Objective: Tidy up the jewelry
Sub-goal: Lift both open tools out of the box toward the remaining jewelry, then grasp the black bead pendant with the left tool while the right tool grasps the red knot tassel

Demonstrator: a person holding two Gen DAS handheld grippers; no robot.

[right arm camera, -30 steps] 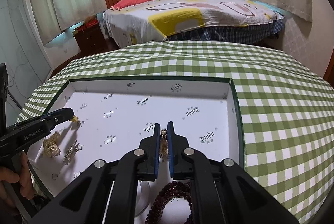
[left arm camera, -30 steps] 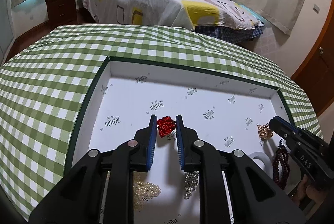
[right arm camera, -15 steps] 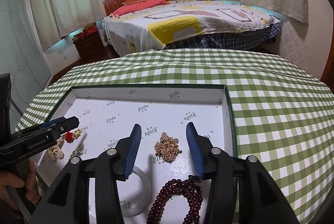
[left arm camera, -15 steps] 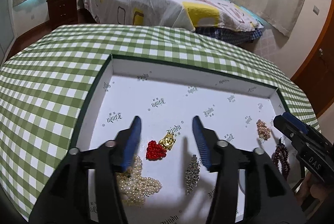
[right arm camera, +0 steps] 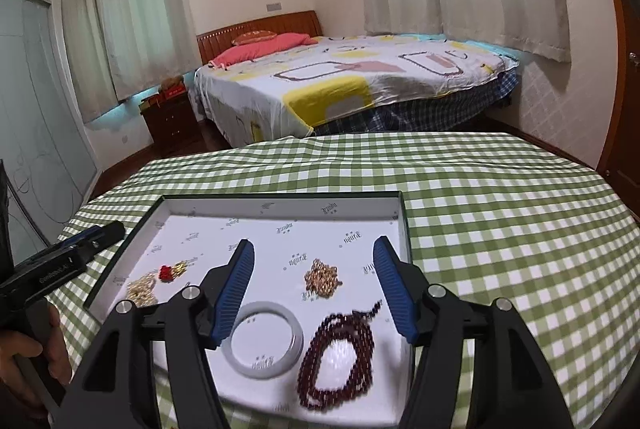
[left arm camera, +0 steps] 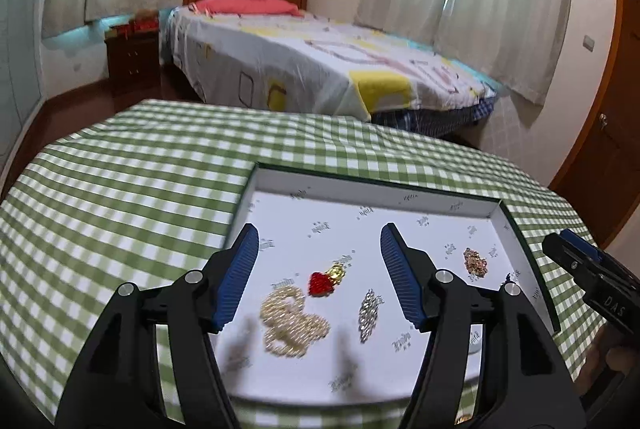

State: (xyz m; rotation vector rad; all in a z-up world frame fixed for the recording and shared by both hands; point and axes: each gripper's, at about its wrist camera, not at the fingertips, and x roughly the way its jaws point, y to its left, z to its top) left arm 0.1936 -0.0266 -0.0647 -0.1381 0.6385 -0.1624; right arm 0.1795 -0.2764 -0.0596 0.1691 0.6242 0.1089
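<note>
With both tools raised over the tray (left arm camera: 505, 225), I read it so:
Left tool (left arm camera: 316, 283): jaws just opened wide, empty.
Pearls (left arm camera: 294, 323), red charm (left arm camera: 320, 284), silver piece (left arm camera: 369, 315): in tray.
Gold cluster (right arm camera: 322, 279), bangle (right arm camera: 263, 339), beads (right arm camera: 340, 353): in tray.
Right tool (right arm camera: 311, 287): just opened, empty.
Left to do: apparently nothing.

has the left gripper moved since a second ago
Yes. The left gripper has pulled back and up from the tray; its jaws, just opening, are off the red heart charm, which lies in the tray.
</note>
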